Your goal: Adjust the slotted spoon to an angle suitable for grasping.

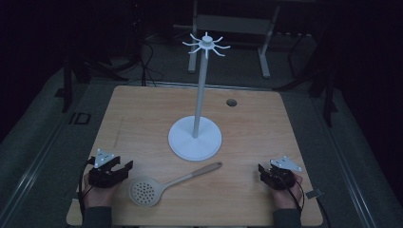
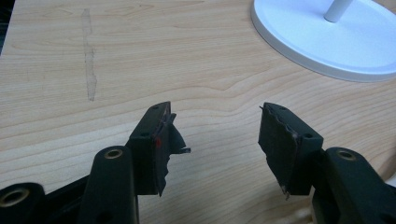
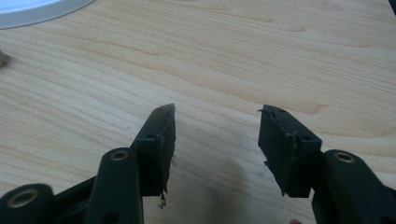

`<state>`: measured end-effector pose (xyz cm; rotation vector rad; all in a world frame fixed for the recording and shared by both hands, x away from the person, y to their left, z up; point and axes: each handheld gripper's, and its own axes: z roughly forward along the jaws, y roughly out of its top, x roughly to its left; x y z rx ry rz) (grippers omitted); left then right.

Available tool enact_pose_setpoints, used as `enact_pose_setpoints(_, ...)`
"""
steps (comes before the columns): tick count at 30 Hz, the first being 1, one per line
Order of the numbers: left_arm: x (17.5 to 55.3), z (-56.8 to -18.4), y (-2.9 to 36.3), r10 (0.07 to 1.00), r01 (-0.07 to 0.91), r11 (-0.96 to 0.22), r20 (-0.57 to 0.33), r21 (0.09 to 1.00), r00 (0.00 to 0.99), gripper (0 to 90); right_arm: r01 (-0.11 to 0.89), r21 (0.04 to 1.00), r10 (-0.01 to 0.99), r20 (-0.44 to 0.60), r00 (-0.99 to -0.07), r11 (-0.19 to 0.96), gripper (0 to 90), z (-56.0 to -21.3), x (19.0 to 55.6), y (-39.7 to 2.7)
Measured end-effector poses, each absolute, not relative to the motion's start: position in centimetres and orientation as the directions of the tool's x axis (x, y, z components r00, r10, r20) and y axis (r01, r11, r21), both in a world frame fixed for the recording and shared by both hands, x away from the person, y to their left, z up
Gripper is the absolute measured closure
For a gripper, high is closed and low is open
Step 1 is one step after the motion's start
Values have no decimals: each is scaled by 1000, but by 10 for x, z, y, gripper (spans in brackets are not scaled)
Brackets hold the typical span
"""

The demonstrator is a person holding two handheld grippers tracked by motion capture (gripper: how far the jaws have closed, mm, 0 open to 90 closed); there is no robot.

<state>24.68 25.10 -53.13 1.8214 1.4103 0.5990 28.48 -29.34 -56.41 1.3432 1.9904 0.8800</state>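
Observation:
A slotted spoon (image 1: 164, 186) with a wooden handle lies flat near the table's front edge, its perforated bowl to the left. Behind it stands a white rack (image 1: 196, 137), a round base with a tall pole topped by radiating hooks (image 1: 206, 45). My left gripper (image 1: 124, 167) rests at the front left, just left of the spoon's bowl, jaws open on bare wood (image 2: 217, 126). My right gripper (image 1: 263, 170) rests at the front right, apart from the handle's tip, jaws open with nothing between them (image 3: 217, 126). The rack's base (image 2: 327, 42) shows at the upper right of the left gripper view.
The wooden table (image 1: 142, 118) has a small round hole (image 1: 231, 102) at its back right. A faint scuff streak (image 2: 89, 70) marks the wood ahead of the left gripper. Dark floor, cables and a metal frame (image 1: 228, 28) lie beyond the far edge.

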Motion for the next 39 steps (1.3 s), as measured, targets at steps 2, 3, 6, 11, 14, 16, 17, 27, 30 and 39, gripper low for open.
enact_pose_setpoints(2,247,-531,251,955,607,-122,-74,785,287,448,560,781,940,-98,-328,277,459,-564,284,-293)
enact_pose_setpoints(3,247,-531,251,955,607,-122,-73,786,287,448,560,781,940,-98,-328,277,458,-564,284,-293)
enact_pose_setpoints(6,247,-530,250,955,607,-123,-72,785,287,448,559,782,940,-98,-328,277,459,-564,284,-293)
enact_pose_setpoints(11,247,-528,250,955,605,-125,-70,787,288,450,558,782,940,-97,-328,276,460,-564,284,-293)
enact_pose_setpoints(14,247,-526,249,955,604,-127,-68,787,290,451,561,783,942,-93,-324,270,461,-563,284,-293)
enact_pose_setpoints(16,247,-524,248,954,601,-131,-65,788,293,452,560,784,942,-91,-323,267,463,-563,283,-294)
enact_pose_setpoints(17,248,-523,247,953,601,-137,-61,788,297,452,560,784,942,-91,-323,267,463,-563,283,-294)
enact_pose_setpoints(27,253,-509,233,939,580,-170,-48,797,341,454,550,792,940,-84,-330,264,494,-561,281,-293)
enact_pose_setpoints(30,256,-505,226,931,576,-196,-35,794,365,454,549,792,938,-84,-335,267,498,-561,280,-291)
enact_pose_setpoints(39,270,-492,205,899,562,-261,-14,785,437,475,546,793,935,-81,-345,270,493,-561,281,-290)
